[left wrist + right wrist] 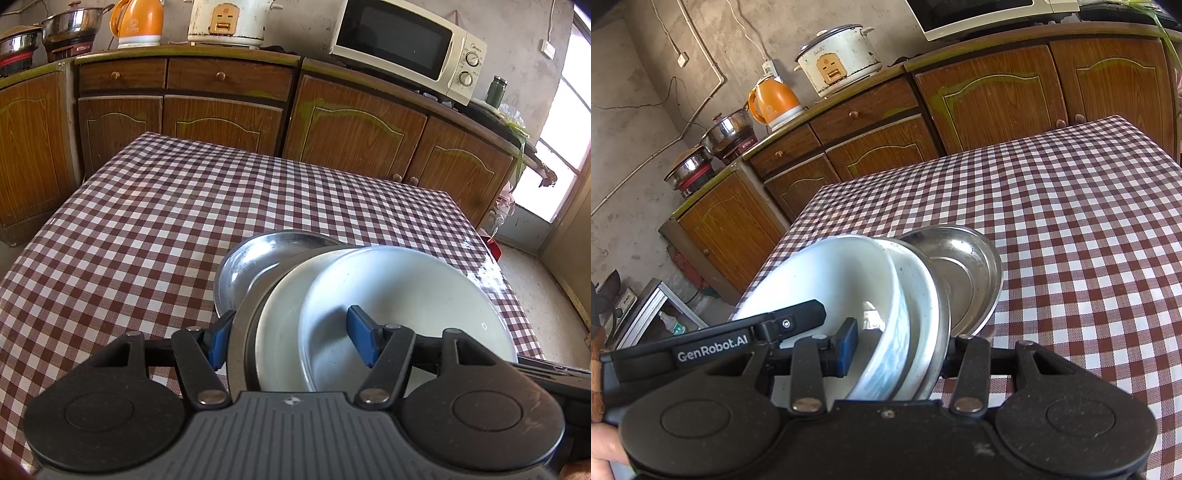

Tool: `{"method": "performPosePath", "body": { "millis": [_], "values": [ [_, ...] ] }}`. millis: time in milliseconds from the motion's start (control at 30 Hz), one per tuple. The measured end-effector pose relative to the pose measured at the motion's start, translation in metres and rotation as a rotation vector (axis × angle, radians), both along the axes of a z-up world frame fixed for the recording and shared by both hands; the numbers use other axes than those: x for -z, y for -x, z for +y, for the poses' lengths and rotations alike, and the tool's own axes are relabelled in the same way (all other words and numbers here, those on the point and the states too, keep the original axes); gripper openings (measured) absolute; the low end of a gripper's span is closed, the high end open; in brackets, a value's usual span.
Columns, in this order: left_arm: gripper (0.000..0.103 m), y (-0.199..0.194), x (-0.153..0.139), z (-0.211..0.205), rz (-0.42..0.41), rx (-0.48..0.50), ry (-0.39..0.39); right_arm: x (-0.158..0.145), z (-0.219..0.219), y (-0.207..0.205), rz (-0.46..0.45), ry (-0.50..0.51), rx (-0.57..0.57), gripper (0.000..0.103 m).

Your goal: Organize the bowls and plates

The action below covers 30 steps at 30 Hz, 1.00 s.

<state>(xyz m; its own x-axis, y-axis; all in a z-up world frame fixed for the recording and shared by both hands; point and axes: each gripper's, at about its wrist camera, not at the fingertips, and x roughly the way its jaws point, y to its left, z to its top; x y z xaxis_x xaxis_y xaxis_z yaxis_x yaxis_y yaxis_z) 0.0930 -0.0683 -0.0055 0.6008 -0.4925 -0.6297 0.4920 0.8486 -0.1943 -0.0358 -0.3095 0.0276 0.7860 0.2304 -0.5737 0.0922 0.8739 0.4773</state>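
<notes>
Both hand-held grippers, left (291, 338) and right (897, 347), clamp 3 nested dishes: white bowl (406, 295), white plate (280, 325), steel plate (251, 262).

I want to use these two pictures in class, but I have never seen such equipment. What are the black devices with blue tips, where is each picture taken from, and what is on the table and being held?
No robot here: a person holds hand-operated tongs in each hand, each carrying a wide-angle camera that looks along its fingers. One picture is from the left tongs, the other from the right tongs.

On the checked tablecloth is a nested, tilted pile of dishes: a steel plate outermost, a white dish inside it, and a white bowl innermost. Both tongs straddle the rims, one blue pad inside the bowl, one outside the steel. They appear to grip the pile from opposite sides.

Behind are wooden cabinets with a microwave, rice cooker and orange kettle.
</notes>
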Motion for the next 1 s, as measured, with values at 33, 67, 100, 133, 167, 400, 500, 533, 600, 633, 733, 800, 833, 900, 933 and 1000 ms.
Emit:
{"method": "performPosePath", "body": {
  "millis": [33,67,100,133,167,400,500,533,600,633,733,800,833,900,933,1000],
  "values": [
    [0.065,-0.001,0.0,0.0,0.001,0.0,-0.001,0.0,0.0,0.0,0.0,0.0,0.0,0.052],
    [0.065,-0.002,0.001,0.0,0.001,0.001,-0.001,0.0,0.0,0.0,0.001,-0.001,0.0,0.052],
    [0.065,-0.003,0.001,0.0,0.002,0.002,-0.002,0.001,0.0,-0.001,0.001,-0.002,0.0,0.052],
    [0.065,-0.003,0.002,0.0,0.002,0.003,-0.003,0.001,0.0,-0.002,0.002,-0.002,0.0,0.052],
    [0.065,-0.004,0.002,0.0,0.002,0.002,-0.002,0.002,-0.001,-0.003,0.003,-0.002,-0.001,0.052],
    [0.065,-0.005,0.002,0.0,0.001,0.003,-0.003,0.002,-0.001,-0.003,0.004,-0.003,-0.001,0.052],
    [0.065,-0.007,0.004,-0.001,0.001,0.004,-0.006,0.004,-0.001,-0.006,0.005,-0.004,-0.001,0.052],
    [0.065,-0.008,0.004,-0.001,0.002,0.005,-0.006,0.005,-0.001,-0.008,0.006,-0.005,0.0,0.052],
    [0.065,-0.01,0.006,-0.001,0.004,0.005,-0.006,0.007,-0.001,-0.009,0.007,-0.005,0.0,0.052],
    [0.065,-0.01,0.005,-0.001,0.004,0.005,-0.007,0.006,-0.001,-0.009,0.007,-0.005,0.0,0.052],
    [0.065,-0.012,0.006,-0.003,0.005,0.006,-0.008,0.008,-0.001,-0.012,0.009,-0.005,0.001,0.052],
    [0.065,-0.015,0.007,-0.003,0.007,0.007,-0.01,0.009,-0.001,-0.014,0.01,-0.006,0.002,0.052],
    [0.065,-0.015,0.008,-0.003,0.007,0.007,-0.01,0.01,-0.001,-0.014,0.011,-0.006,0.002,0.052],
    [0.065,-0.016,0.008,-0.003,0.007,0.007,-0.01,0.01,-0.002,-0.015,0.011,-0.006,0.002,0.052],
    [0.065,-0.016,0.008,-0.003,0.007,0.007,-0.01,0.01,-0.002,-0.016,0.011,-0.006,0.002,0.052],
    [0.065,-0.016,0.007,-0.003,0.007,0.007,-0.01,0.01,-0.002,-0.016,0.011,-0.006,0.002,0.052]
  ]
}}
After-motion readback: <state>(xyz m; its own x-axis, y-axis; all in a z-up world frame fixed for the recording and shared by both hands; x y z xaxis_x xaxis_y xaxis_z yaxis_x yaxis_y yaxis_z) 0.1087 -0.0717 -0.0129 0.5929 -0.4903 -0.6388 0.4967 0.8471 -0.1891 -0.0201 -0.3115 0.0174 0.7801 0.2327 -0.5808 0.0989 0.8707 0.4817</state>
